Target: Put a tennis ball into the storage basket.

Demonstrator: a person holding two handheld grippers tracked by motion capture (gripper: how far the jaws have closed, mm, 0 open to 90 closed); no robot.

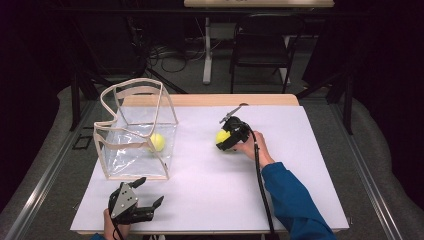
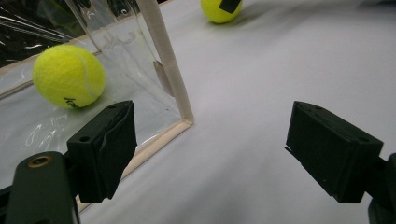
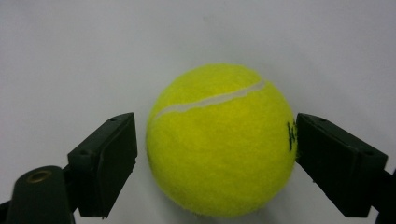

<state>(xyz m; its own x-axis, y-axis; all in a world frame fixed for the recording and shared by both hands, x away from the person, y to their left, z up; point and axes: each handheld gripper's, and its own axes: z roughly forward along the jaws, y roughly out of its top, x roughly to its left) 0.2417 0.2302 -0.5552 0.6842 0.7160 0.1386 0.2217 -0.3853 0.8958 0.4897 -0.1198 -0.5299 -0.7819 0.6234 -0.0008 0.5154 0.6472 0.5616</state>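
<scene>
A yellow tennis ball rests on the white tabletop, right of centre. My right gripper straddles it: the ball lies between the two black pads, with a narrow gap showing at the left pad. A second tennis ball lies inside a clear plastic bag with tan trim at the left. My left gripper stands open near the table's front edge, just in front of the bag's near corner, nothing between its jaws.
A black cable trails from the right gripper along a blue sleeve. Beyond the table's far edge are a dark chair and a white table leg. Bare white surface lies between the bag and the right-hand ball.
</scene>
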